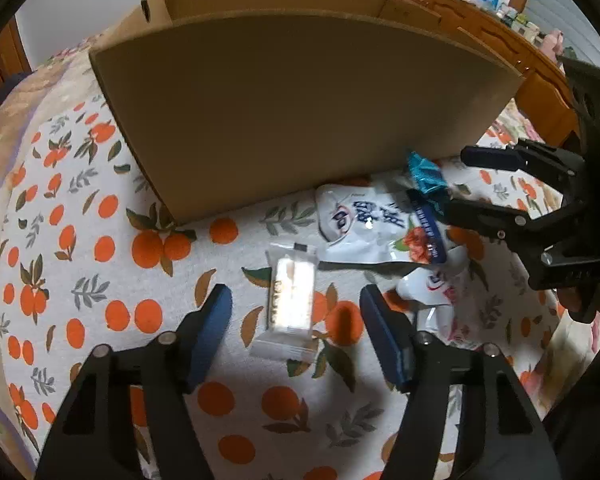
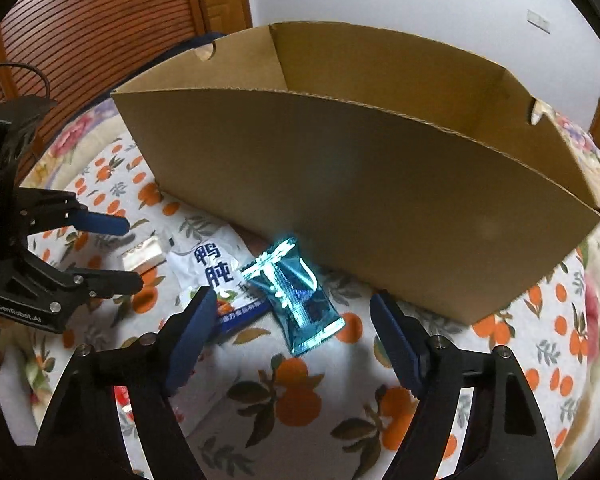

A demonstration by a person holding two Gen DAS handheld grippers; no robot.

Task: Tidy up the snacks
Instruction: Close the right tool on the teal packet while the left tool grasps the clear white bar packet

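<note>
While my open left gripper (image 1: 296, 320) straddles the wafer (image 1: 290, 302), my open right gripper (image 2: 292, 320) could snag the pouch (image 2: 210, 268) beside the candy (image 2: 296, 296).

Orange-print bedspread (image 1: 100, 264), wooden headboard (image 1: 480, 28), slatted wooden door (image 2: 80, 40)

box floor hidden behind near wall of cardboard box (image 1: 300, 112), shelf clutter (image 1: 496, 4) at 1 o'clock too small, white pouch (image 2: 208, 268) print partly covered by blue packet (image 2: 300, 300)

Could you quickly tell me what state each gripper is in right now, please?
Left gripper: open, holding nothing, astride the clear-wrapped snack.
Right gripper: open, holding nothing, astride the blue snack packet.
</note>
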